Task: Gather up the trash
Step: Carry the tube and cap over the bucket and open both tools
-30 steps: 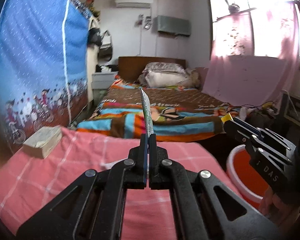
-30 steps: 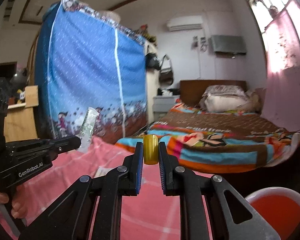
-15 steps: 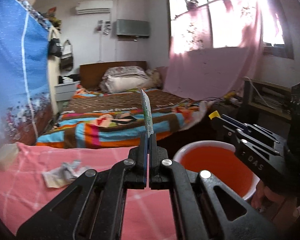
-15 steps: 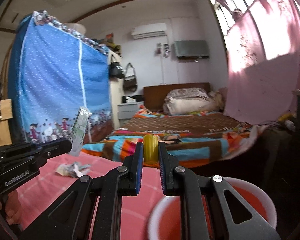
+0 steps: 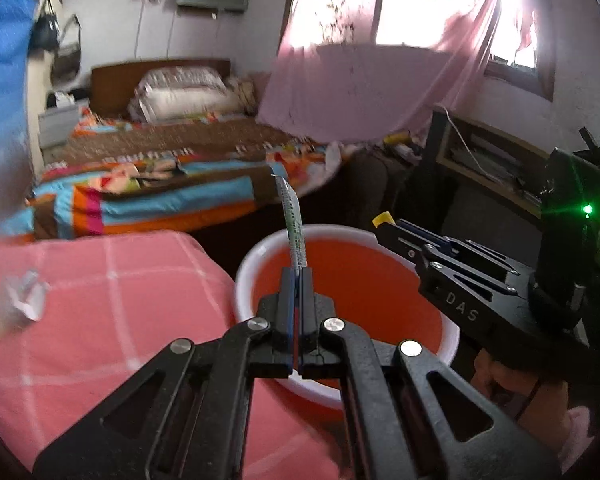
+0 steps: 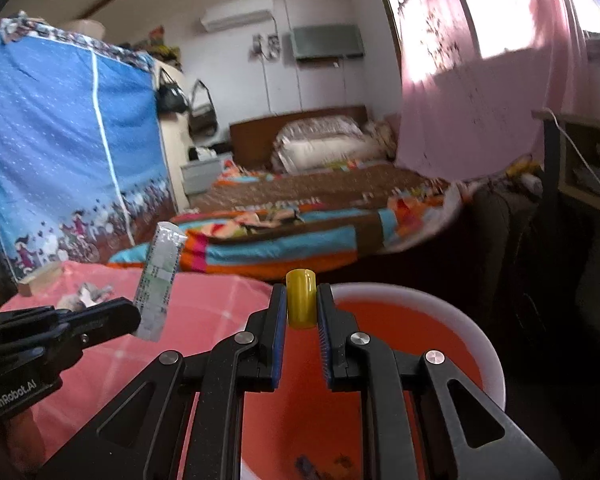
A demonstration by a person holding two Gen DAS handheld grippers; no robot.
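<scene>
Our left tool is clamped flat on a thin printed wrapper, which stands up from the pads at twelve o'clock and tilts a little toward eleven. We hold it over the near rim of the orange bucket, whose white lip curves round the tool's tip. From the right wrist view the same wrapper shows broadside (pale, with green print) at nine o'clock of our right tool, gripped at its lower end by the left tool.

Our right tool is closed on a small yellow cylinder that stands upright between the blue pads, its rounded top just above them. It hangs over the bucket, with the orange inside spreading from four to six o'clock below the fingers; a few dark scraps lie at the bottom near six o'clock.

At nine o'clock of the bucket lies the pink checked table cover, touching the bucket's side as far as we can tell. A crumpled paper rests on it far out at nine o'clock, blurred. A bed with a striped blanket fills the background at eleven o'clock.
</scene>
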